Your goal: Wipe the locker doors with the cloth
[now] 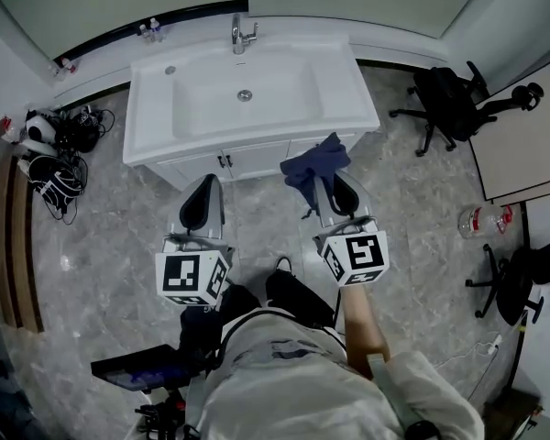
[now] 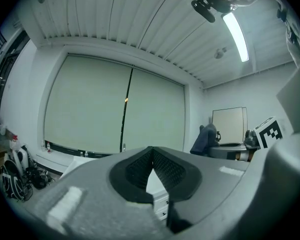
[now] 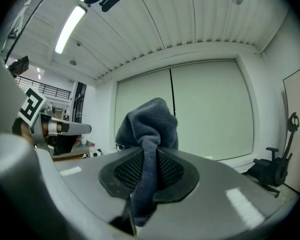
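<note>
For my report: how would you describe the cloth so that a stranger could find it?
Start at the white sink cabinet against the wall. Before its front right corner, the right tongs pinch a dark blue cloth. It alone is soft and crumpled; the left tongs hold nothing.

The person holds both arms out in front, one tool in each hand, side by side and pointing ahead roughly level. The left tool has its jaws closed together with nothing between them. The right tool has its jaws pinched on a dark blue cloth that bunches up past the tips. The right forearm is bare below a pale sleeve.
</note>
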